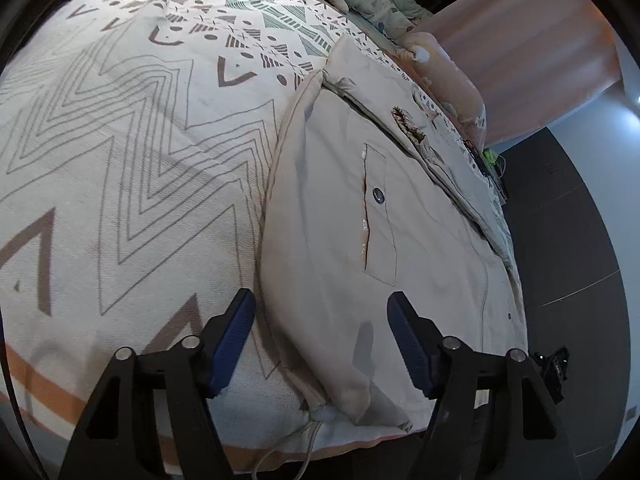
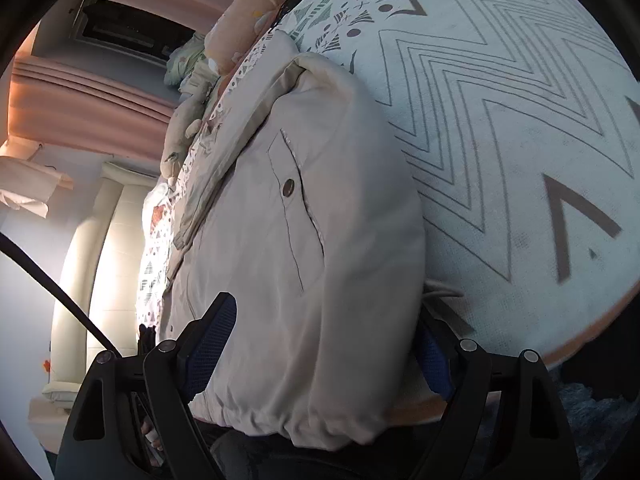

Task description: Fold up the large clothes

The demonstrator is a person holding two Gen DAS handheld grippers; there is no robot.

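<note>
One beige jacket (image 1: pixel 360 220), two pockets (image 2: pixel 296 208)

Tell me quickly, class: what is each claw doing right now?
Left claw: open, straddling the beige jacket's hem corner, gripping nothing.
Right claw: open wide around the jacket's hem; grip cannot be confirmed.

Beige jacket (image 1: pixel 360 208) on white bedspread (image 1: pixel 120 160) with grey zigzags.
</note>
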